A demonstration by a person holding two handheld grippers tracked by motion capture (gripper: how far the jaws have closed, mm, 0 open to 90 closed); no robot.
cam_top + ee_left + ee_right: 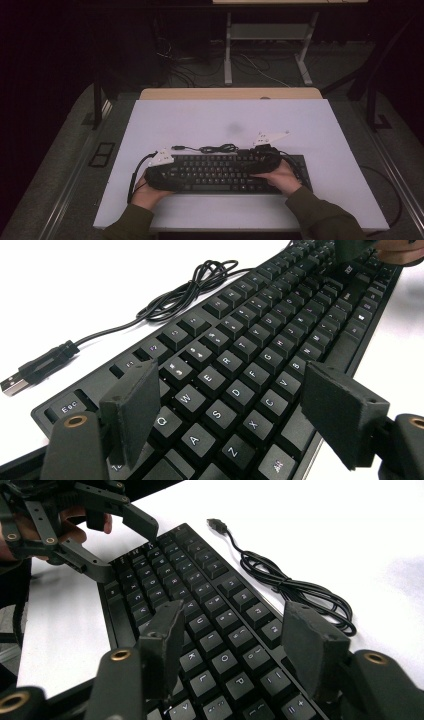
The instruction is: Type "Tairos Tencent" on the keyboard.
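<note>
Sleeves: two olive-green sleeves (320, 215) come in at the near edge of the table, one on each side.
Left gripper (227, 415): held over the left end of the keyboard, jaws released and standing apart above the letter keys, nothing gripped between them.
Right gripper (230, 645): held over the right half of the keyboard, jaws released, spread above the keys with nothing clamped.
Keyboard (225, 172): black, lying flat on the near middle of the table, long side running left to right.
Cable (217, 148): black, loosely bunched just beyond the far edge of the keyboard, resting on the table.
USB plug (15, 384): at the cable's free end, lying on the table near the keyboard's far left corner.
Table (230, 120): white surface, bare on its far half.
Far side: a dark floor with loose wires and the grey legs of another desk (267, 32).
</note>
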